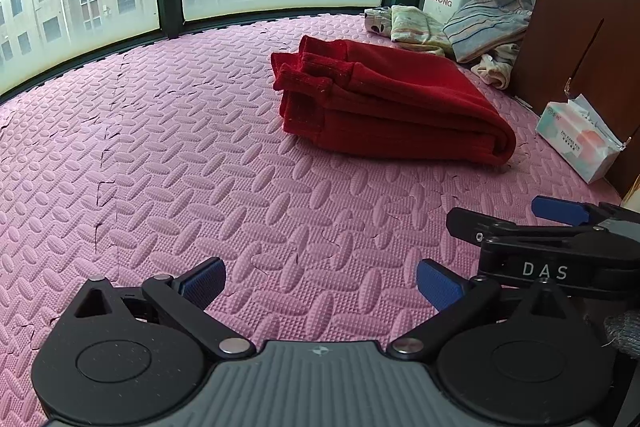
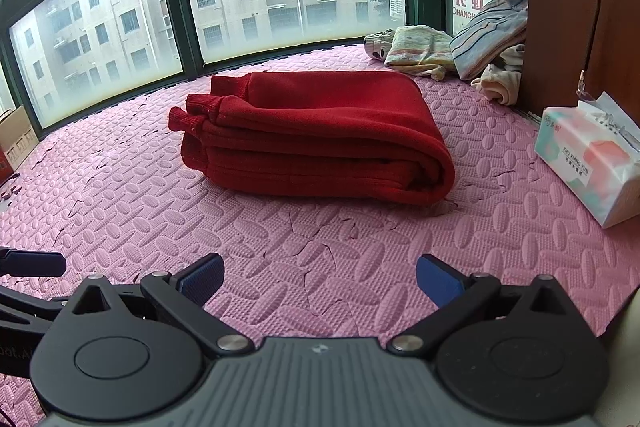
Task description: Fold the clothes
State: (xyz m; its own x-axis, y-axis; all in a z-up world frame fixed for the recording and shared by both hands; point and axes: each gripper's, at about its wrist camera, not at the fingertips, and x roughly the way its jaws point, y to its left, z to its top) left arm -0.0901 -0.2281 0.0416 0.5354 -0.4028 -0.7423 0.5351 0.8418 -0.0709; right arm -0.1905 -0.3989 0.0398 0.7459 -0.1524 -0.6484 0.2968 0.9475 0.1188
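Observation:
A red garment point(image 1: 384, 103) lies folded in a thick rectangle on the pink foam mat point(image 1: 180, 167), its ribbed cuffs stacked at the left end. It also shows in the right wrist view point(image 2: 316, 135). My left gripper point(image 1: 320, 281) is open and empty, low over the mat, well short of the garment. My right gripper point(image 2: 320, 279) is open and empty, also short of the garment; it shows at the right edge of the left wrist view point(image 1: 516, 213).
A pile of loose clothes point(image 2: 452, 47) lies at the back right by the window. A tissue pack point(image 2: 588, 159) stands at the right against a brown cabinet point(image 2: 584, 7). A cardboard box point(image 2: 12, 143) sits at the far left. Windows bound the mat's far edge.

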